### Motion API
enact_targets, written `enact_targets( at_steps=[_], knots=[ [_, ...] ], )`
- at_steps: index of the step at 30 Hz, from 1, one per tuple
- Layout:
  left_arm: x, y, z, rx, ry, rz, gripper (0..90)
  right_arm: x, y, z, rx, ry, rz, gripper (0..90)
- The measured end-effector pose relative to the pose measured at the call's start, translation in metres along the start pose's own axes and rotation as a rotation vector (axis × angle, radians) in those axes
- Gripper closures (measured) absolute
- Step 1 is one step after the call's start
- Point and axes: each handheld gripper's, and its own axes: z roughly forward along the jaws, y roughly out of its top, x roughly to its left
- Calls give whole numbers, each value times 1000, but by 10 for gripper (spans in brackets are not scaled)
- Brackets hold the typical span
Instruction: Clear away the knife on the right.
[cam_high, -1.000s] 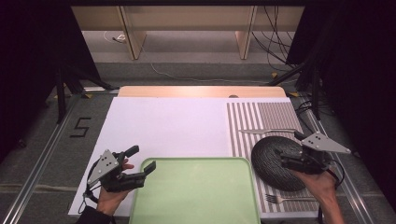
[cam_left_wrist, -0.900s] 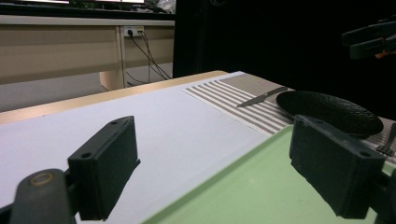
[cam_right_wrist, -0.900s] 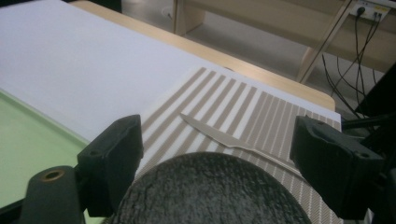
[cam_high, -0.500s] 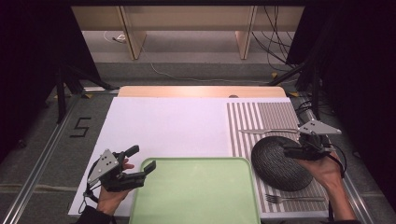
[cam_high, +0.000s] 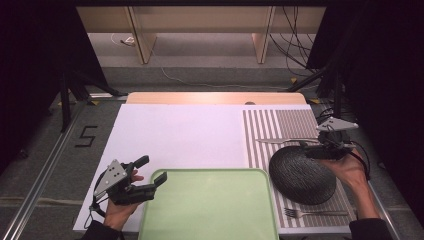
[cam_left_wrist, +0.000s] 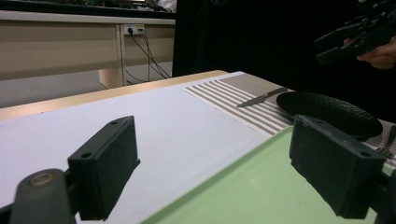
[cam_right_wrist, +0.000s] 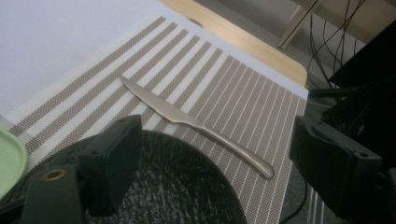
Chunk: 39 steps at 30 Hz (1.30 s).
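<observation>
Right gripper (cam_high: 312, 148) hovers over the far right rim of the dark plate (cam_high: 301, 176), jaws spread wide, nothing between them. In the right gripper view the knife (cam_right_wrist: 196, 123) lies flat on the striped placemat (cam_right_wrist: 224, 70), just beyond the plate's far edge, slanting across the gap between the two jaws and below them; not touched. Fork (cam_high: 315, 213) lies on the placemat at the plate's near side. Left gripper (cam_high: 145, 177) sits at the near left corner of the green tray (cam_high: 210, 210), jaws apart, empty, one jaw over the tray's rim.
</observation>
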Motion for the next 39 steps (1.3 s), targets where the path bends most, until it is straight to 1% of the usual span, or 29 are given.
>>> enact_targets(
  at_steps=[1, 2, 4, 5, 6, 7, 8, 10, 12, 14, 16, 17, 18, 20, 22, 24, 26, 28, 30, 31, 34, 35, 39],
  knots=[
    [0, 0, 0, 0, 0, 0, 149, 0, 0, 0, 0, 0, 0, 186],
    [0, 0, 0, 0, 0, 0, 149, -3, 3, 7, 29, 9, -8, 186],
    [0, 0, 0, 1, 1, -1, 149, -4, 5, 11, 54, 16, -18, 186],
    [0, 0, 0, 0, 2, -4, 149, -6, 6, 14, 62, 23, -17, 190],
    [1, 0, 0, 0, 3, -4, 149, -8, 7, 17, 59, 34, -7, 193],
    [1, 0, 0, 1, 4, -4, 149, -10, 8, 20, 67, 40, 0, 194],
    [1, 0, 0, 1, 4, -5, 149, -12, 9, 22, 82, 45, -5, 195],
    [1, 0, 0, 1, 3, -4, 149, -15, 10, 28, 102, 48, -6, 195],
    [1, 0, 0, 0, 2, -5, 149, -18, 10, 33, 115, 47, -17, 199],
    [1, 0, 1, 2, 3, -8, 149, -21, 10, 38, 123, 49, -4, 199],
    [2, -1, 1, 4, 3, -10, 149, -23, 11, 42, 140, 55, -15, 203],
    [2, -1, 1, 3, 3, -11, 149, -24, 11, 44, 143, 56, -13, 203],
    [2, -1, 1, 3, 3, -13, 149, -25, 11, 46, 146, 59, -1, 204],
    [2, -1, 1, 3, 4, -13, 149, -27, 11, 51, 157, 66, 1, 203],
    [2, -1, 1, 5, 6, -18, 149, -30, 12, 56, 181, 77, 2, 204],
    [3, -1, 1, 6, 7, -20, 149, -34, 12, 63, 196, 97, 14, 206],
    [3, -1, 1, 4, 6, -21, 149, -37, 11, 70, 227, 106, 19, 205],
    [3, -1, 1, 4, 6, -22, 149, -41, 11, 75, 239, 121, 44, 206],
    [3, -1, 1, 5, 5, -23, 149, -43, 12, 79, 263, 130, 38, 206],
    [3, -1, 1, 7, 5, -24, 149, -45, 12, 81, 267, 128, 32, 206],
    [3, -1, 2, 5, 4, -25, 149, -46, 13, 87, 295, 143, 41, 204],
    [3, -1, 2, 5, 4, -25, 149, -46, 13, 87, 295, 143, 41, 204],
    [3, -1, 1, 4, 3, -25, 149, -47, 14, 99, 348, 166, 39, 202]
  ],
)
